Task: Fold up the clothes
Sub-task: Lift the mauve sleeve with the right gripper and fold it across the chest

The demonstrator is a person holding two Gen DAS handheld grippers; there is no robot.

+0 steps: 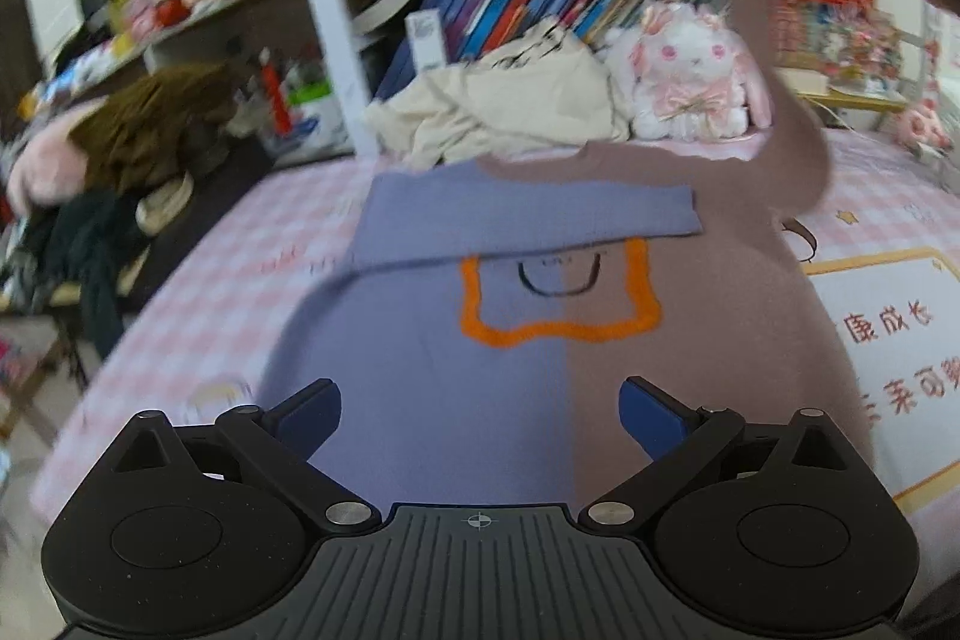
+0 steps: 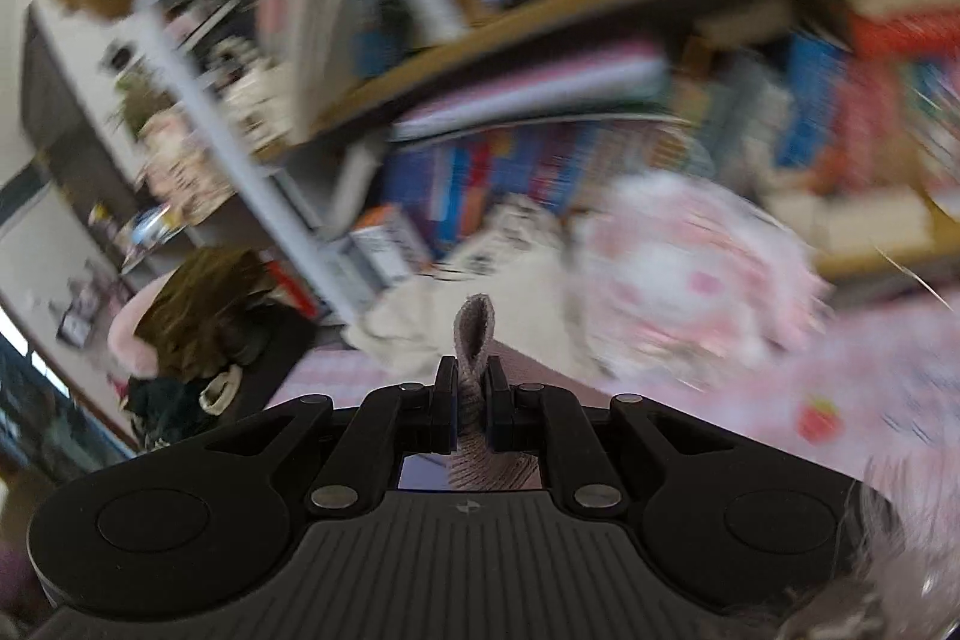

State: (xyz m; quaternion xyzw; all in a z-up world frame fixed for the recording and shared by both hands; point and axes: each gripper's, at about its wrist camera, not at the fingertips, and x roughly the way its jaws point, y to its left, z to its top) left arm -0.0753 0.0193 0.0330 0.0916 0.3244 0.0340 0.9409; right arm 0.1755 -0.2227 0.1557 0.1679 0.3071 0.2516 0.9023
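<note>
A two-tone sweater (image 1: 510, 382), lavender on its left half and mauve on its right, lies flat on the pink checked bed (image 1: 240, 244). An orange outline with a black smile marks its chest. Its lavender sleeve (image 1: 528, 217) is folded across the chest. The mauve sleeve (image 1: 774, 76) is lifted high at the right. My left gripper (image 1: 480, 415) hovers open over the sweater's lower part, holding nothing. In the right wrist view my right gripper (image 2: 471, 400) is shut on the mauve sleeve cuff (image 2: 475, 334), raised above the bed; that view is blurred.
A cream garment (image 1: 510, 106) and a white plush rabbit (image 1: 690, 76) sit at the bed's far edge below shelves of books (image 1: 540, 4). A chair piled with dark clothes (image 1: 96, 232) stands at the left. A printed panel with red characters (image 1: 888, 340) lies at the right.
</note>
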